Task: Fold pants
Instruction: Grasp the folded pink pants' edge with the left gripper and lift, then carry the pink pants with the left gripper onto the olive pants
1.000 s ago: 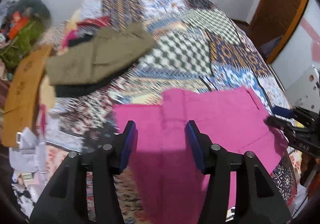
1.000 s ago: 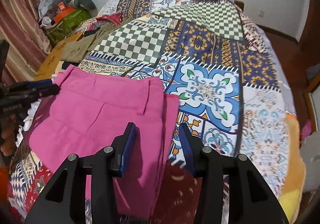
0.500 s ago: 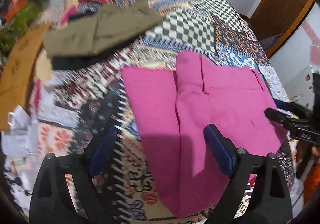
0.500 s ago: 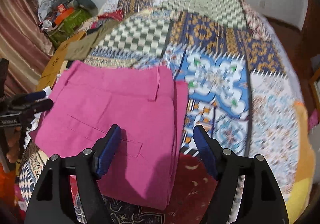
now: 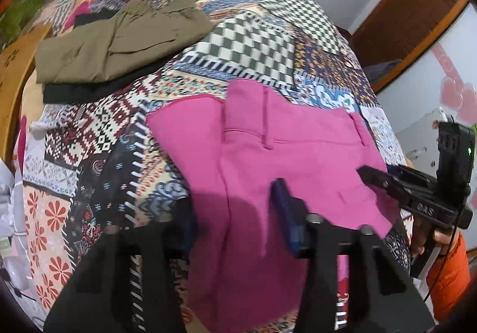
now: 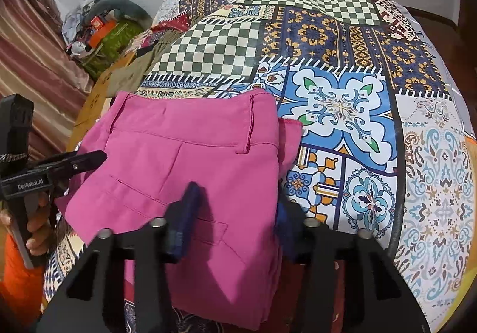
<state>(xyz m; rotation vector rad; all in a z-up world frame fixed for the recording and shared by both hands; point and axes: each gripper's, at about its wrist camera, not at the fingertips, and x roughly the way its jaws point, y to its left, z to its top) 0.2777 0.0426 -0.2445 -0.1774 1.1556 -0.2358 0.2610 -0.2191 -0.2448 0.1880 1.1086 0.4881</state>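
Observation:
Folded pink pants (image 5: 283,154) (image 6: 184,160) lie flat on the patchwork bedspread (image 5: 244,47) (image 6: 342,106), waistband away from me. My left gripper (image 5: 235,219) points down over their near left part. Its jaws are closing, with pink cloth between the blue pads (image 5: 286,214) and no pinch showing. My right gripper (image 6: 235,222) hangs over the pants' near right edge. Its jaws are closing too, with the folded edge between them and lying loose. Each gripper shows in the other's view: the right gripper (image 5: 375,178) and the left gripper (image 6: 92,158).
An olive garment (image 5: 119,44) (image 6: 131,76) rests on a black one at the far left of the bed. Cardboard (image 5: 12,79) and a heap of bags (image 6: 113,32) stand beyond it. A wooden door (image 5: 402,20) is at the right. Hands in orange sleeves (image 6: 18,273) hold the grippers.
Both grippers spread wide half a second ago and have since narrowed. Both have tipped further down and sunk a little toward the pants, which lie still.

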